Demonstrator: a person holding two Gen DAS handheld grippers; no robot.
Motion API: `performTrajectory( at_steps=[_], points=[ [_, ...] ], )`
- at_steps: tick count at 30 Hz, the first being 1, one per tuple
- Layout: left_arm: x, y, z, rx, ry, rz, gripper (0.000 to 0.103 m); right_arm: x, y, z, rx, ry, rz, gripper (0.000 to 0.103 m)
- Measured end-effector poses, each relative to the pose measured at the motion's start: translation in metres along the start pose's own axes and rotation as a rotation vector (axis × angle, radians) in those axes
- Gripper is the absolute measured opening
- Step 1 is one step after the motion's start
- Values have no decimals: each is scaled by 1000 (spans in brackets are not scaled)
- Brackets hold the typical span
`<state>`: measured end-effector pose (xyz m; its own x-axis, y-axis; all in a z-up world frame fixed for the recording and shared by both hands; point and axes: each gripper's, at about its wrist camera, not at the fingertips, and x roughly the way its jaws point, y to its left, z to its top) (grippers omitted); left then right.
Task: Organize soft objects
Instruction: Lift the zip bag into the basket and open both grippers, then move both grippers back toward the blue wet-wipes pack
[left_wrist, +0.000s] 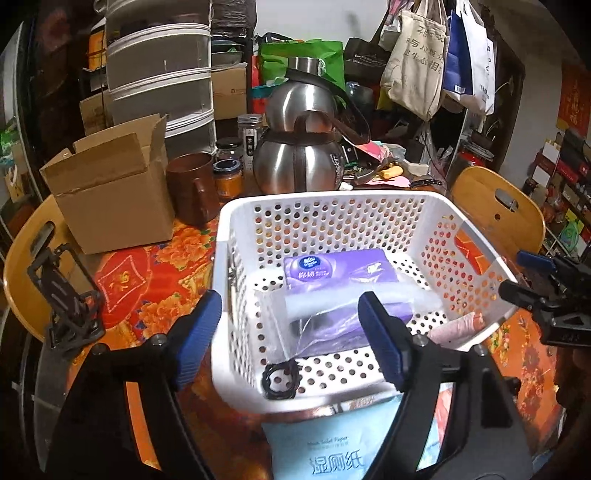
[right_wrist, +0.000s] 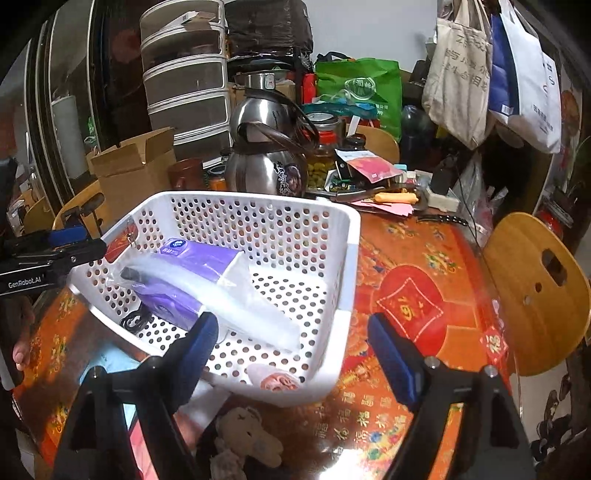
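Starting at left: cardboard box (left_wrist: 110, 192), brown mug (left_wrist: 192, 186), steel kettle (left_wrist: 299, 158), all on the floral tabletop (left_wrist: 147, 280). Centre: white perforated basket (left_wrist: 332, 206) holding a purple tissue pack (left_wrist: 332, 269), a clear plastic bag (left_wrist: 295, 321) lying over it, and a black hair tie (left_wrist: 279, 380). Left gripper (left_wrist: 291, 339) released, jaws spread over the basket's near side; right gripper (right_wrist: 295, 350) likewise released, empty, with a plush toy (right_wrist: 247, 439) below it on the tabletop.
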<state>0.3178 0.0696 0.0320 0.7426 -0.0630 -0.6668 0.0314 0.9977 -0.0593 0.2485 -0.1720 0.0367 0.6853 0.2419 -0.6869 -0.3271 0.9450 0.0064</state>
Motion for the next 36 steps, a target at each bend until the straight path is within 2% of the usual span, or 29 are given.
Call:
performTrajectory(
  at_steps=[9,12,17,19,24,30,32,36],
  points=[
    [-36,-2,-32,9,-28,-3,75,-24,5,-26,21,-7,14,83],
    [-53,-1,-48,4,-44,-12,80,-38,12,-39,21,-28,26,83],
    [-67,7,-83,-5,-14,-18,80,-58,29,-62,23,-57,37,83],
    [-68,13,-96,-19,10,0,80,-63,38,-71,23,-57,57,83],
    [-60,35,-131,-107,55,-52,80,-70,74,-92,-15,-70,98,83],
    [-38,44,-164,-125,111,-75,80,-53,118,-104,-78,-48,127,83],
    [-32,45,-172,-127,122,-90,80,-46,129,-106,-96,-36,136,79],
    [-24,47,-181,-132,127,-113,79,-29,148,-109,-131,-3,143,63]
  ],
)
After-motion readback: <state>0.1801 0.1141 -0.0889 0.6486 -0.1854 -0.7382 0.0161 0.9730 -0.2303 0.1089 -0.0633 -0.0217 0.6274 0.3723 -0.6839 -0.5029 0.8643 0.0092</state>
